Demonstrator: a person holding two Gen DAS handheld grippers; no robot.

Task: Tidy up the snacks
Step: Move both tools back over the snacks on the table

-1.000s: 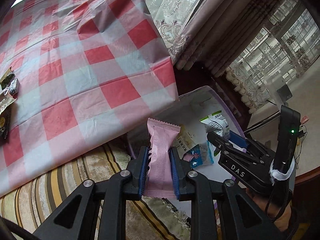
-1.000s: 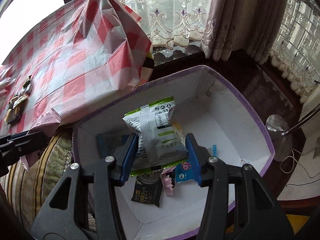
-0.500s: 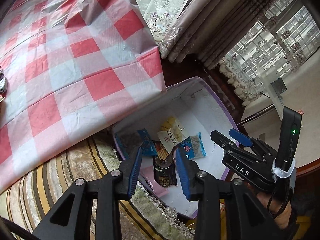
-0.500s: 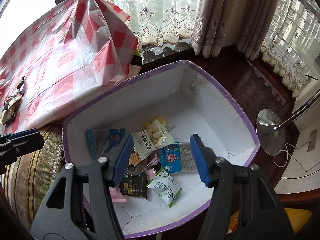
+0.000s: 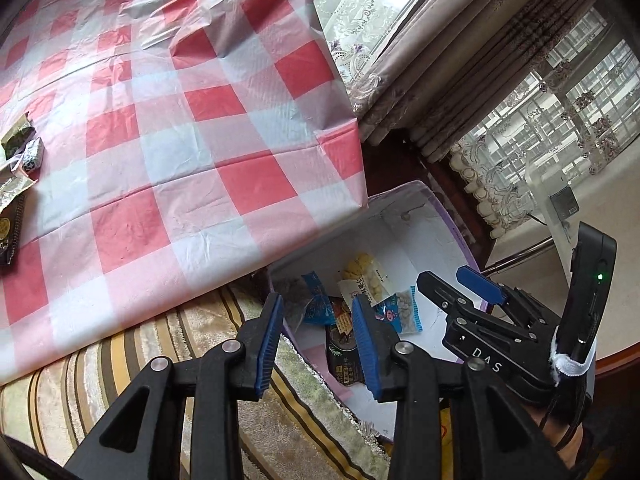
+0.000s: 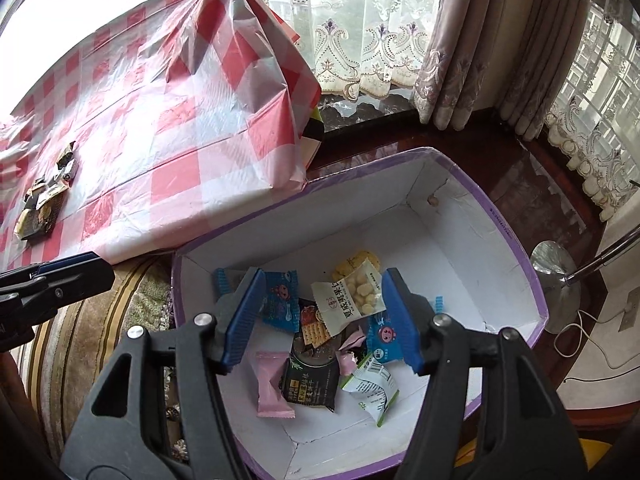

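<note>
A white box with a purple rim [image 6: 500, 232] stands beside the table and holds several snack packets, among them a pink bar [image 6: 272, 384], a green-and-white packet [image 6: 372, 388], a black packet [image 6: 312, 380] and a blue packet [image 6: 280, 300]. My right gripper [image 6: 320, 316] hangs open and empty over the box. My left gripper [image 5: 318, 336] is open and empty above the box's [image 5: 404, 240] left edge. Several more packets [image 6: 44, 208] lie far left on the table; they also show in the left wrist view [image 5: 16, 184].
A red-and-white checked cloth [image 5: 160, 120] covers the table and hangs over its edge. A striped cushion [image 5: 120, 360] lies below it. Curtains [image 6: 460, 40], a dark wooden sill and a lamp base [image 6: 556, 280] stand behind the box.
Both grippers opened and dropped their packets: the pink bar and the green-and-white packet now lie in the box. Both grippers have drawn back a little.
</note>
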